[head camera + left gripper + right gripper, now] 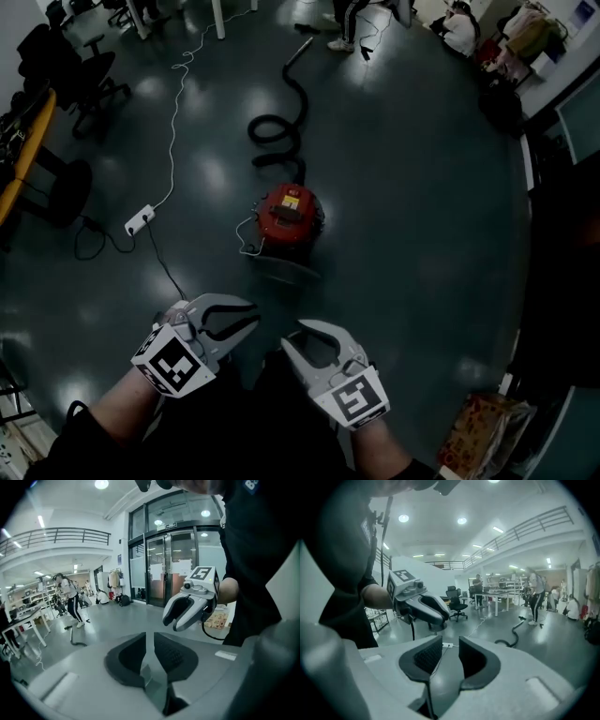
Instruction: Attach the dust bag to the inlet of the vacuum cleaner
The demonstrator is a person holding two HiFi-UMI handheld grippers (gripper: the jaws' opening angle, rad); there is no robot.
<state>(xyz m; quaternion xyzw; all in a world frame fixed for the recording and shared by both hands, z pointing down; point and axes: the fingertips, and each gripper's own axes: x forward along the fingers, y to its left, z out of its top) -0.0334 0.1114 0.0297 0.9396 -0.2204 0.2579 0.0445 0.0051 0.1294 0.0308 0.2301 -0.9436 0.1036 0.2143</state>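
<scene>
The red vacuum cleaner (289, 220) stands on the dark floor ahead of me, and its black hose (279, 131) curls away toward the far side. No dust bag shows in any view. Both grippers are held up close to my body, well short of the vacuum. My left gripper (248, 321) (150, 641) has only a narrow gap between its pads, with nothing in it. My right gripper (292, 343) (451, 644) stands open wider, also empty. Each gripper view catches the other gripper off to one side, with the hand holding it.
A white power strip (139, 220) with its cable lies left of the vacuum. Office chairs (89, 75) and a yellow table edge (23, 150) line the left side. People (347, 28) stand at the far end. A patterned box (478, 431) sits at the lower right.
</scene>
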